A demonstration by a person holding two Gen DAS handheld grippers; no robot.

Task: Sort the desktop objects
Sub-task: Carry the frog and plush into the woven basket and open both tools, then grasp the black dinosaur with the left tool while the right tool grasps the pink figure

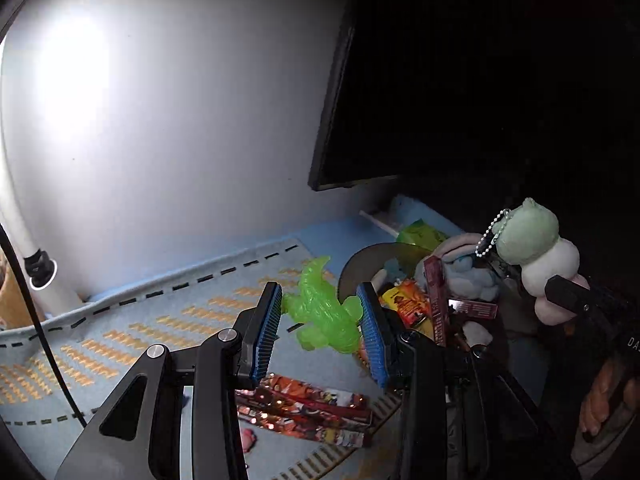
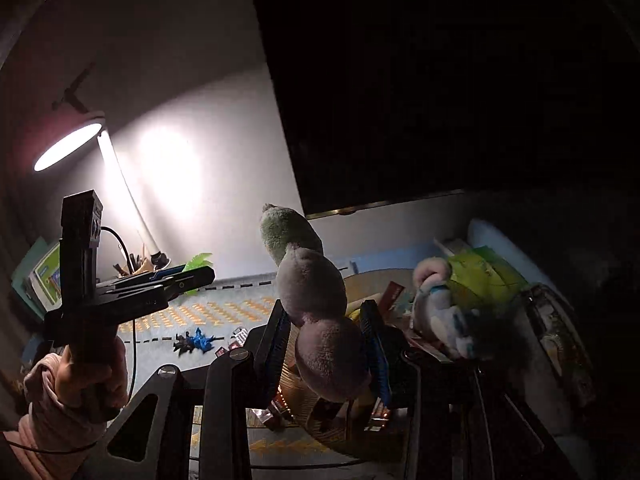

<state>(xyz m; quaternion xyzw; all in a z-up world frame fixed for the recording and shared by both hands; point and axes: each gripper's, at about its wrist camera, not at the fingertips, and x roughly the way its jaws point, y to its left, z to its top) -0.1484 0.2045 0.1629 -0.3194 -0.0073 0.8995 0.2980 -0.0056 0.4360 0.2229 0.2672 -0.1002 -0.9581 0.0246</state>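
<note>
Left gripper clamps green translucent dinosaur above blue mat. Right gripper squeezes plush keychain, bottom lobe cut off. Toy pile at right dim, items hard to distinguish. Monitor black.

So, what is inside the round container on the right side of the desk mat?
The round container holds a blue and white plush toy, red snack packets and a green bag, piled high. Whatever lies below them is covered.

Two grippers, two green dinosaurs, perhaps three plush toys
</note>
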